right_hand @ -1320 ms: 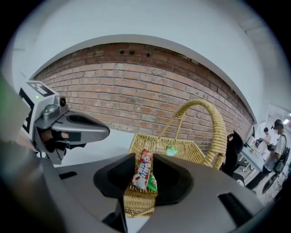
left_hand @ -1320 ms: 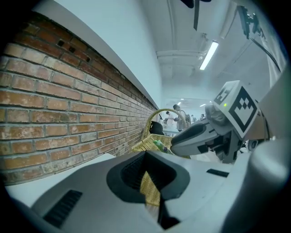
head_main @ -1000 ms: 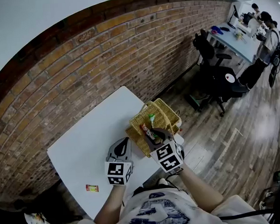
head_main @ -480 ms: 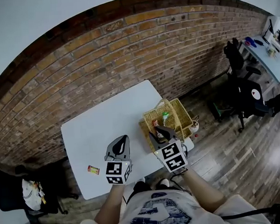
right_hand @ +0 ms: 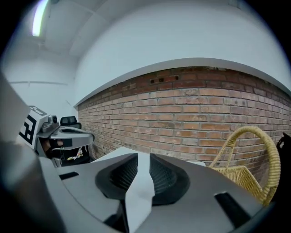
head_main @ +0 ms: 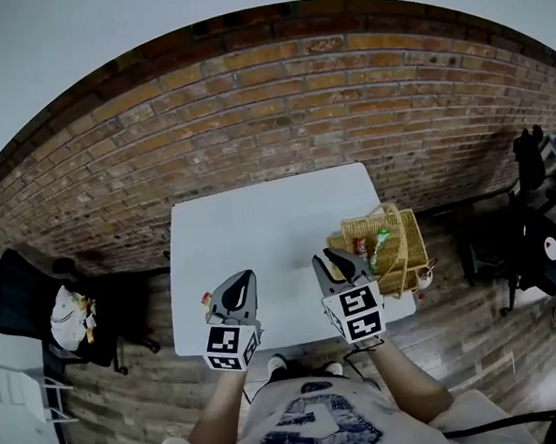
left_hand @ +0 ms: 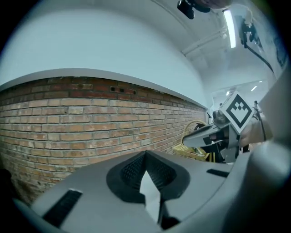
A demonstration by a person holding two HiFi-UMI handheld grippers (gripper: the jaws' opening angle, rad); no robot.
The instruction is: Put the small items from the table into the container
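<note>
A wicker basket (head_main: 402,256) stands at the table's right end, with a red packet (head_main: 360,249) and a green-and-white item (head_main: 380,238) inside. One small red-and-green packet (head_main: 207,299) lies at the table's left front edge. My left gripper (head_main: 246,275) hovers just right of that packet, its tips together and nothing in it; the left gripper view (left_hand: 145,154) shows the same. My right gripper (head_main: 323,257) is over the table just left of the basket. Its jaws (right_hand: 143,157) stand a narrow gap apart and are closing, with nothing between them.
The white table (head_main: 260,227) stands against a brick wall (head_main: 280,104). A dark chair with clothes (head_main: 25,302) sits left of it, an office chair (head_main: 533,248) to the right. The basket's handle (right_hand: 254,136) rises at the right of the right gripper view.
Both grippers have swung left, away from the basket. The right gripper has left the basket empty and its jaws have narrowed. The left gripper now sits close to the small packet.
</note>
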